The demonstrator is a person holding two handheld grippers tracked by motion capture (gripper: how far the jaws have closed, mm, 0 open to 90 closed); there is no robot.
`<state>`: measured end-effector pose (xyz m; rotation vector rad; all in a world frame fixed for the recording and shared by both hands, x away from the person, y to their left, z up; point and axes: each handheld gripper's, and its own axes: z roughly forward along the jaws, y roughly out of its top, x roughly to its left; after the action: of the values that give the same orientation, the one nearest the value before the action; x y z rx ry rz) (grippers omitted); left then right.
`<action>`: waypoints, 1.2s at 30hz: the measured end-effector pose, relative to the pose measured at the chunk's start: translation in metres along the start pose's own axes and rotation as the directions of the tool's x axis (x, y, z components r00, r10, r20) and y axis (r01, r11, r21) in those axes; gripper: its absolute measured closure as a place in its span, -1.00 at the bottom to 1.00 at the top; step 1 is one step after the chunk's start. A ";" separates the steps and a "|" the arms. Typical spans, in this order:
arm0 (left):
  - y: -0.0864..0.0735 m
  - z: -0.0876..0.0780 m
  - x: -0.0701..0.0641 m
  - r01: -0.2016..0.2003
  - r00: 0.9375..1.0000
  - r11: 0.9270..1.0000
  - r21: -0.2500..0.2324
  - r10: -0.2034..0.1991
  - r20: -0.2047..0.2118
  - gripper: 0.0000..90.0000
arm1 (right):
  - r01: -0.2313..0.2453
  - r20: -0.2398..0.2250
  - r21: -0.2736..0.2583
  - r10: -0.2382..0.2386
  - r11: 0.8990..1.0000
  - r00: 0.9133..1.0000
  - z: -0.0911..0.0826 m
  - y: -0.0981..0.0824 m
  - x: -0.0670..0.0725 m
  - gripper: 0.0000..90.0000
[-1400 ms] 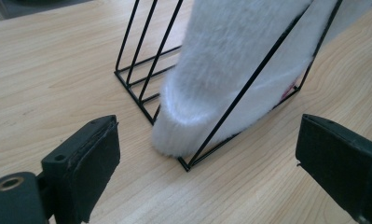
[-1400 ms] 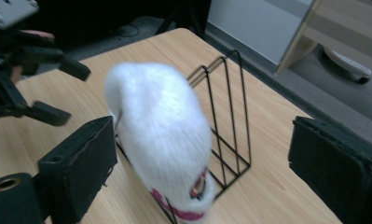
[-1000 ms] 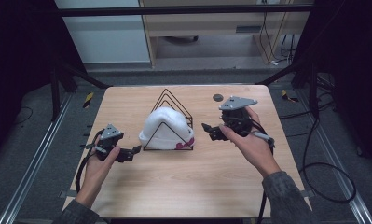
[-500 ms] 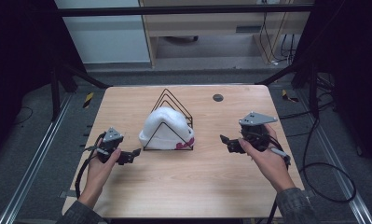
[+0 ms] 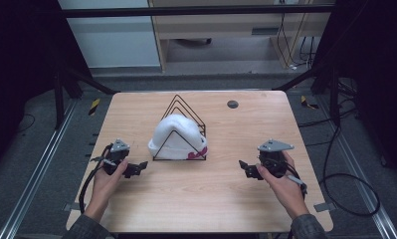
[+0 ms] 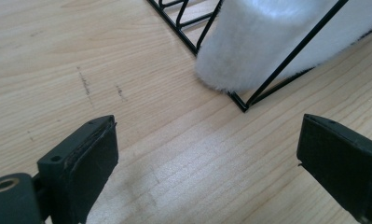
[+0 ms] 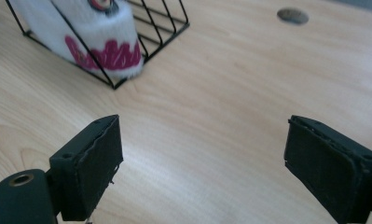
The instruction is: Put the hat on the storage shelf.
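Hat: We see a white fluffy hat [image 5: 175,137] with pink writing. It sits inside the black wire rack [image 5: 186,110], near the middle of the table [image 5: 211,199].
Rack: The wire rack is made of pointy triangle shapes. The hat pokes out a little past its front wires.
Left claw: Our left claw [image 5: 137,168] is wide open and holds nothing. It rests low over the table, near the rack's left corner, and points at it. In the left gripper view the hat [image 6: 267,42] and the rack corner [image 6: 243,105] lie just ahead of it.
Right claw: Our right claw [image 5: 246,168] is wide open too, with nothing in it. It is on the right side, well apart from the rack, pointing left.
Hole: A small dark round hole [image 5: 232,104] is at the far side of the table.
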<state>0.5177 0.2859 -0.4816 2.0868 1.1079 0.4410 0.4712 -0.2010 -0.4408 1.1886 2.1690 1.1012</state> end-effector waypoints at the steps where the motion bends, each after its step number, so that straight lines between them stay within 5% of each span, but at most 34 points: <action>1: -0.001 0.001 0.001 0.002 1.000 1.000 0.003 -0.002 -0.001 -0.89 | -0.013 -0.003 0.006 0.013 1.000 1.000 0.002 -0.005 0.001 -0.74; 13: -0.013 0.010 0.006 -0.001 1.000 0.999 0.048 0.001 0.005 -0.90 | -0.106 0.002 0.068 0.106 0.992 0.994 0.026 -0.042 -0.002 -0.75; 18: -0.018 0.012 0.007 0.019 1.000 0.999 0.030 -0.019 0.003 -0.91 | -0.125 0.039 0.063 0.123 0.990 0.992 0.038 -0.045 -0.004 -0.74; 23: -0.019 0.016 0.006 -0.043 0.998 0.998 0.034 0.045 -0.034 -0.95 | -0.131 0.071 0.067 0.127 0.989 0.989 0.050 -0.043 -0.003 -0.74; 36: -0.020 0.017 0.007 -0.050 0.999 0.998 0.032 0.051 -0.020 -1.00 | -0.184 0.119 0.052 0.177 0.981 0.977 0.063 -0.041 -0.004 -0.74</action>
<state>0.5207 0.2915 -0.5079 2.1462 1.0821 0.4729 0.4956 -0.1897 -0.5108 1.4649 2.0546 1.0159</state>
